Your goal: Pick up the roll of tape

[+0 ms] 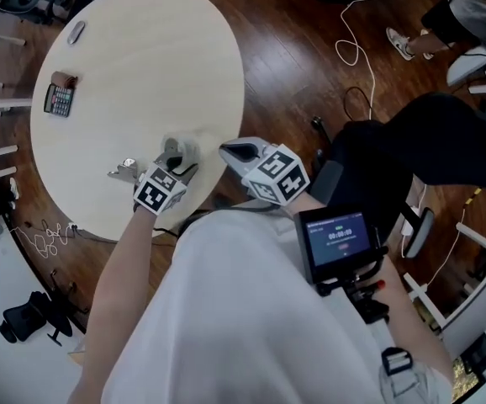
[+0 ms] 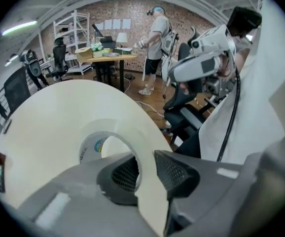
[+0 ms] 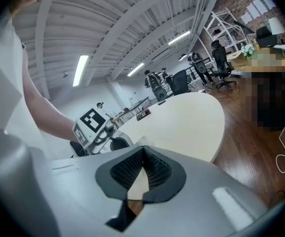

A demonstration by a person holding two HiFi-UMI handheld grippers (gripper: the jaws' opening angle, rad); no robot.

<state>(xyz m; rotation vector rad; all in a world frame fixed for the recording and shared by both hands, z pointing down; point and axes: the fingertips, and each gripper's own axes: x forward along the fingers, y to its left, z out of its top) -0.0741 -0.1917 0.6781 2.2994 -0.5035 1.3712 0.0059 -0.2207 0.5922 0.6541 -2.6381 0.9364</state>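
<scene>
A whitish roll of tape (image 2: 108,127) sits in my left gripper (image 2: 143,164), which is shut on the roll's wall: one pad is inside the hole, the other outside. In the head view the roll of tape (image 1: 184,147) is at the tip of the left gripper (image 1: 176,156), over the near part of the round pale table (image 1: 142,66). I cannot tell whether the roll touches the table. My right gripper (image 1: 233,150) hovers at the table's near right edge, shut and empty (image 3: 143,152), with the left gripper (image 3: 94,125) to its left.
A calculator-like device (image 1: 59,99) and a small grey object (image 1: 76,31) lie at the far left of the table. A metal clip (image 1: 125,172) lies left of the left gripper. A black office chair (image 1: 394,158) and floor cables (image 1: 352,49) are to the right.
</scene>
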